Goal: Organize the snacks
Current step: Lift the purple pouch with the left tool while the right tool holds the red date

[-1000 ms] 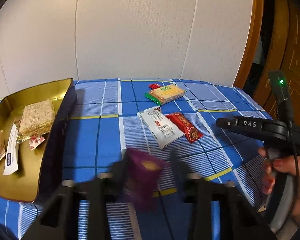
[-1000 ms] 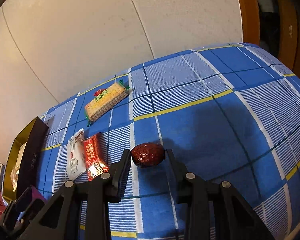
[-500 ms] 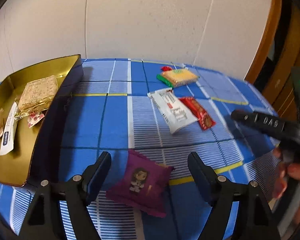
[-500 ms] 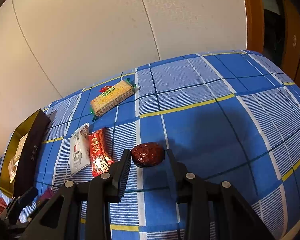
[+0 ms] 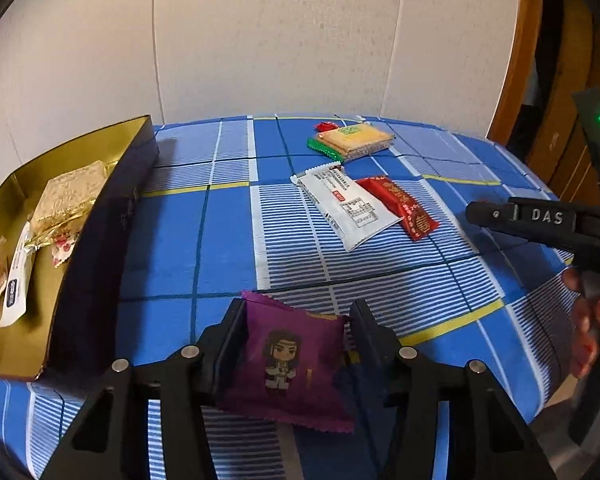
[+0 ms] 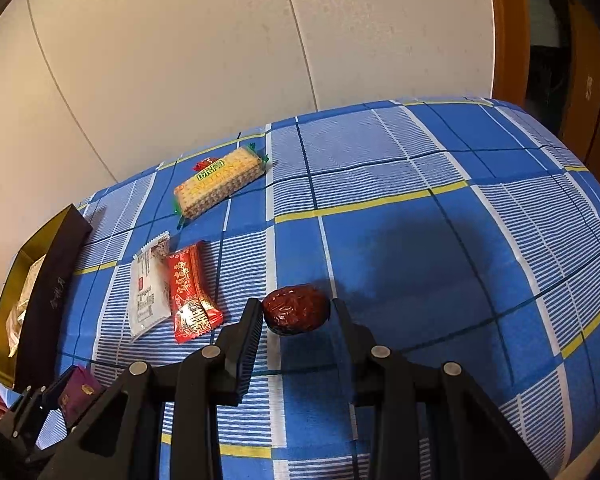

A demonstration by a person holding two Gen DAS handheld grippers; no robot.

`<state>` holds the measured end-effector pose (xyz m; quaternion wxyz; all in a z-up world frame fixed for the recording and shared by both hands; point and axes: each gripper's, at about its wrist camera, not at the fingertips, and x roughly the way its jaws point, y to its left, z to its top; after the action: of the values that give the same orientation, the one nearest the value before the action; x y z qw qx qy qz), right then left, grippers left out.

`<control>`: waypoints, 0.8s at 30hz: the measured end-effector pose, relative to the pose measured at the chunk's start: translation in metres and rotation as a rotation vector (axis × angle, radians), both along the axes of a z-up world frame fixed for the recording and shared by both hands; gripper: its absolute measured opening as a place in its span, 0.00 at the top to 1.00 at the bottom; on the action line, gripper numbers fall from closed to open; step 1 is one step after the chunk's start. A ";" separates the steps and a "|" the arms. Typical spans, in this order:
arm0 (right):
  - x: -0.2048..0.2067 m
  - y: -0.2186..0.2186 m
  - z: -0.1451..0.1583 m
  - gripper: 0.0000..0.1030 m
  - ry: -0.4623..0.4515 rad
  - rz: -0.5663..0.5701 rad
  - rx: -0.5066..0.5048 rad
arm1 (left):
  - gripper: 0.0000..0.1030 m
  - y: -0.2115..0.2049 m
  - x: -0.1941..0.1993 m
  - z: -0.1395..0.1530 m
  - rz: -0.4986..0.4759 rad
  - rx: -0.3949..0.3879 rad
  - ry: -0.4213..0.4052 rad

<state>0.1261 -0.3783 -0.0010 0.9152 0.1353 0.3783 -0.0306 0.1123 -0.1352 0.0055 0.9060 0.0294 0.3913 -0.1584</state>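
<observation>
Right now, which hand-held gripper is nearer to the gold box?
Left. The left hand-held gripper, closed around the purple packet, sits just beside the gold box. The right hand-held gripper, around the red date, is farther off.

Matte black two-finger claws, hand-held

The left claw (image 5: 298, 330) is built of angular black plastic arms with open triangular cut-outs, fastened by round silver screws at the joints; its fingers (image 5: 231, 334) are flat black slabs. The right claw (image 6: 296, 322) has the same black frame and silver screw heads, and one of its pads (image 6: 249, 342) shows fine horizontal ribbing. Seen from the left wrist camera, the right claw's body carries white "DAS" lettering, a small screw, a dark cable and a glowing green light. The person's right hand (image 5: 588, 332) shows bare skin with reddish fingernails.
</observation>
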 end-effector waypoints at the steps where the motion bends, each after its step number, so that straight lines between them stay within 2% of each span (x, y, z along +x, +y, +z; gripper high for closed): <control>1: 0.000 -0.001 0.000 0.66 -0.001 0.000 0.002 | 0.50 0.001 -0.002 0.002 -0.006 -0.013 -0.006; 15: -0.001 -0.005 0.003 0.66 -0.025 -0.020 0.042 | 0.50 -0.002 -0.010 0.045 -0.040 -0.104 -0.078; 24: -0.003 -0.008 0.003 0.67 -0.033 -0.033 0.071 | 0.50 0.023 -0.016 0.080 -0.022 -0.150 -0.148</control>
<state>0.1235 -0.3867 0.0020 0.9153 0.1743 0.3619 -0.0301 0.0966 -0.1118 0.0857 0.9304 -0.0228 0.3099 -0.1945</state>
